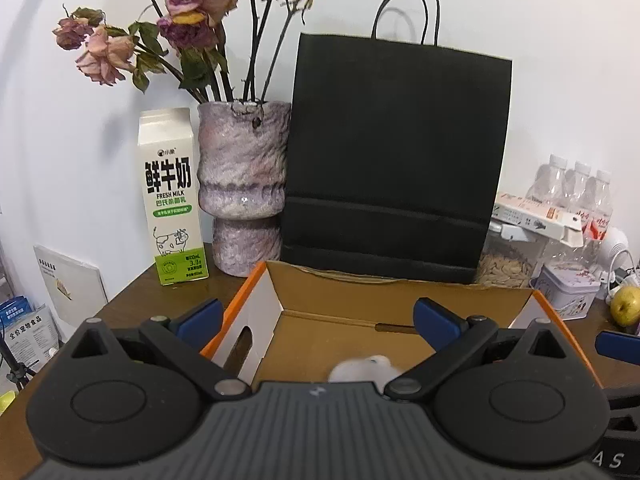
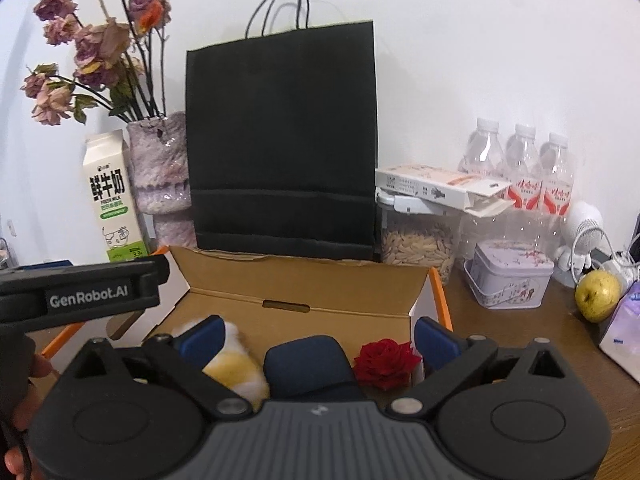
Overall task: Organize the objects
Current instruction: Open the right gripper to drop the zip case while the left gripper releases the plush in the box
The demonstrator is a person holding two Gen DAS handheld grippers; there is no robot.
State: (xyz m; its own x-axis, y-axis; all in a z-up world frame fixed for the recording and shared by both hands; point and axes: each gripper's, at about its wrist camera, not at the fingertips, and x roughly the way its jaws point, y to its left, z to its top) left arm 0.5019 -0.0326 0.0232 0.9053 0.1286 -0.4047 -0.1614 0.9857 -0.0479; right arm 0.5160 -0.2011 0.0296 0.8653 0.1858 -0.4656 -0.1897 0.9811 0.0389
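Note:
An open cardboard box (image 1: 352, 292) with orange edges sits on the brown table in front of me; it also shows in the right wrist view (image 2: 304, 280). My left gripper (image 1: 318, 318) is open and empty above the box, over a blurred white fluffy object (image 1: 362, 368). My right gripper (image 2: 318, 338) is open and empty above the box. Inside the box lie a red rose (image 2: 384, 362), a dark blue object (image 2: 308, 368) and a white and yellow fluffy toy (image 2: 236, 364). The left gripper's body (image 2: 80, 294) crosses the left of the right wrist view.
A black paper bag (image 1: 396, 160) stands behind the box, with a vase of dried roses (image 1: 244, 184) and a milk carton (image 1: 172, 196) to its left. To the right are a jar of grain (image 2: 416, 240), water bottles (image 2: 520, 172), a tin (image 2: 508, 276) and a pear (image 2: 598, 290).

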